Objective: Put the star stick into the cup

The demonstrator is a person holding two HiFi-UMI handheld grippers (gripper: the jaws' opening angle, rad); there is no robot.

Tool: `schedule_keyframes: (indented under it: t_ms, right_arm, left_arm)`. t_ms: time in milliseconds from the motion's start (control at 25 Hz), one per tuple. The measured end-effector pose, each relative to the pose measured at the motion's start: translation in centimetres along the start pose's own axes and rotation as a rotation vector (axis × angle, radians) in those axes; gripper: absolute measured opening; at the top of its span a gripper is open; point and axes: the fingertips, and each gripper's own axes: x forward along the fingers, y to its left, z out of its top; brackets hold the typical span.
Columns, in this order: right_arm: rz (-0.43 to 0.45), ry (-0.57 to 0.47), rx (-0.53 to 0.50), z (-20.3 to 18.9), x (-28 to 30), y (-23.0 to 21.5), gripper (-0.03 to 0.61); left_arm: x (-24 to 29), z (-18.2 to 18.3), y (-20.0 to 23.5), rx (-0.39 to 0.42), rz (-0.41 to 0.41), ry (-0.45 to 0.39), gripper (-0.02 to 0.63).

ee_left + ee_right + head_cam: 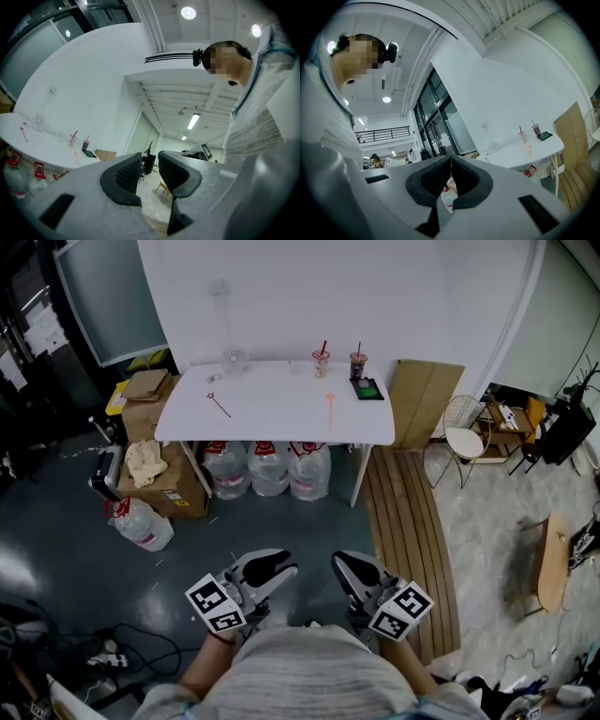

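Far ahead stands a white table (272, 418). An orange stick (330, 407) with a shaped head lies on it near the front edge, and a thin pink stick (218, 405) lies to its left. I cannot tell which one bears the star. Two cups with straws, a pale one (321, 363) and a dark one (357, 365), stand at the table's back. Both grippers hang low near the person's body, far from the table. The left gripper (277, 572) (150, 171) has its jaws a little apart with nothing between them. The right gripper (349, 572) (451, 176) is shut on nothing.
Large water bottles (267, 468) stand under the table and another (142, 523) lies on the floor at left. Cardboard boxes (150, 399) flank the table's left end, a cardboard sheet (427, 399) and a wire chair (464, 432) its right. Wooden planks (403, 512) run along the floor.
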Motion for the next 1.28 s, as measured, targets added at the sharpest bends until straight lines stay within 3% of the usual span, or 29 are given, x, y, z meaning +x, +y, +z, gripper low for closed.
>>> schedule_keyframes:
  t_ms: [320, 560, 840, 1280]
  right_arm:
    - [-0.005, 0.011, 0.017, 0.0, 2.8, -4.1, 0.011]
    - [-0.011, 0.004, 0.005, 0.3, 9.7, -8.5, 0.011]
    - [-0.033, -0.02, 0.003, 2.4, 20.6, -13.8, 0.011]
    - [-0.068, -0.002, 0.019, 2.9, 30.9, -18.2, 0.011]
  left_arm:
    - [0.9, 0.1, 4.2, -0.002, 0.043, 0.003, 0.121]
    - [1.8, 1.6, 12.5, 0.006, 0.035, -0.021, 0.121]
    - [3.8, 5.8, 23.9, 0.019, -0.025, -0.005, 0.121]
    - [4.0, 9.2, 34.7, 0.005, -0.068, 0.007, 0.121]
